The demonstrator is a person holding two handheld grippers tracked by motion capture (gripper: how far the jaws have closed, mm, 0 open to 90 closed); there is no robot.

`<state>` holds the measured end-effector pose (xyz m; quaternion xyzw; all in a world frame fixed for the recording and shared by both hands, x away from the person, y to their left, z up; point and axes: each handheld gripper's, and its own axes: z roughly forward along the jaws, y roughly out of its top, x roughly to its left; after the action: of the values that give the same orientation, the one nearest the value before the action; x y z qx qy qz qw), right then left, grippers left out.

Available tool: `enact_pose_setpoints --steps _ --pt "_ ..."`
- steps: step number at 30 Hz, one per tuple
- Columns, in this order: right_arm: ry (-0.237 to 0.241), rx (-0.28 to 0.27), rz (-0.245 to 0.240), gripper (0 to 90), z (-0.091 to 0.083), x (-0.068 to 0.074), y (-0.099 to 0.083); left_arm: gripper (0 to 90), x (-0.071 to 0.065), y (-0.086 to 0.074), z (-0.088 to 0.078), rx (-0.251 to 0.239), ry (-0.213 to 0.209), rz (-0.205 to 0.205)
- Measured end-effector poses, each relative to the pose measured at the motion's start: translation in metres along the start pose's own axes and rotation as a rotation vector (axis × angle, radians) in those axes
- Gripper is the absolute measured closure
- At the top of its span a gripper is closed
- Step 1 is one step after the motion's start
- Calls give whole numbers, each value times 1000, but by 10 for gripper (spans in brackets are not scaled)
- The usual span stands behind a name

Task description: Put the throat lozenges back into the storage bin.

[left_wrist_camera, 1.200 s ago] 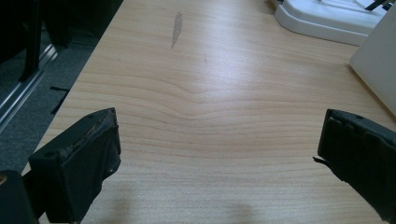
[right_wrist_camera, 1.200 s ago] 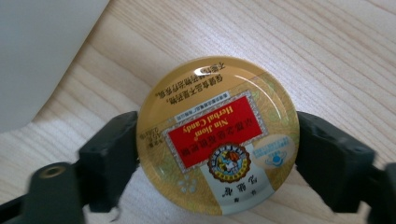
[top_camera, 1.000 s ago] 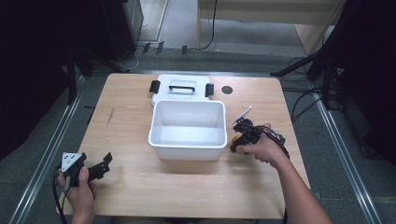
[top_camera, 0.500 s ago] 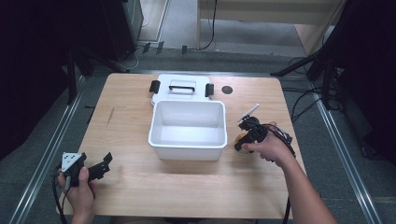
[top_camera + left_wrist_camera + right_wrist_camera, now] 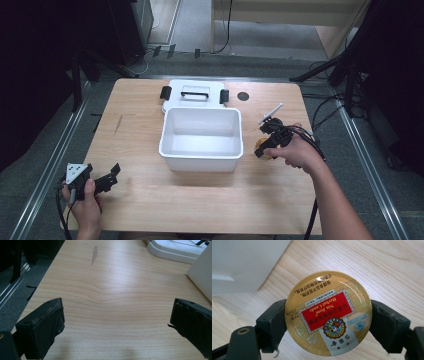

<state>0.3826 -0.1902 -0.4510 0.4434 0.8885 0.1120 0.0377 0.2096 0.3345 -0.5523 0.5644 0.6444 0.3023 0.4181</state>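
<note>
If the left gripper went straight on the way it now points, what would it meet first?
Probably the white bin. The left gripper, jaws open and empty, points up and to the right across bare table; its own view has the bin's wall at the right edge. Depth is unclear, so it might slip past.

Black fingers [image 5: 272, 327] clamp a round candy tin [image 5: 328, 313] above the table [image 5: 387, 270].

A light wooden table [image 5: 150, 200] with visible grain stands on grey carpet [image 5: 45, 150]. A dark streak [image 5: 118, 125] marks the tabletop near its left edge, and a small black disc [image 5: 243, 96] lies toward the far side. Metal rails [image 5: 367, 170] run along the floor on both sides. Beyond, black stands [image 5: 75, 70] and cables [image 5: 330, 107] sit in deep shadow, with a pale wooden cabinet [image 5: 325, 30] at the back. Light falls evenly from above.
</note>
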Motion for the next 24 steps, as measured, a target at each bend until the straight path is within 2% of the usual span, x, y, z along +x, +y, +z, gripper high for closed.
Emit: enact_pose_setpoints --steps 13,24 --pt "-6 -28 -18 211 -33 7 9 0 0 0 0 3 -1 -1" --pt "-38 -37 -45 211 -64 15 26 0 0 0 0 4 -4 -7"
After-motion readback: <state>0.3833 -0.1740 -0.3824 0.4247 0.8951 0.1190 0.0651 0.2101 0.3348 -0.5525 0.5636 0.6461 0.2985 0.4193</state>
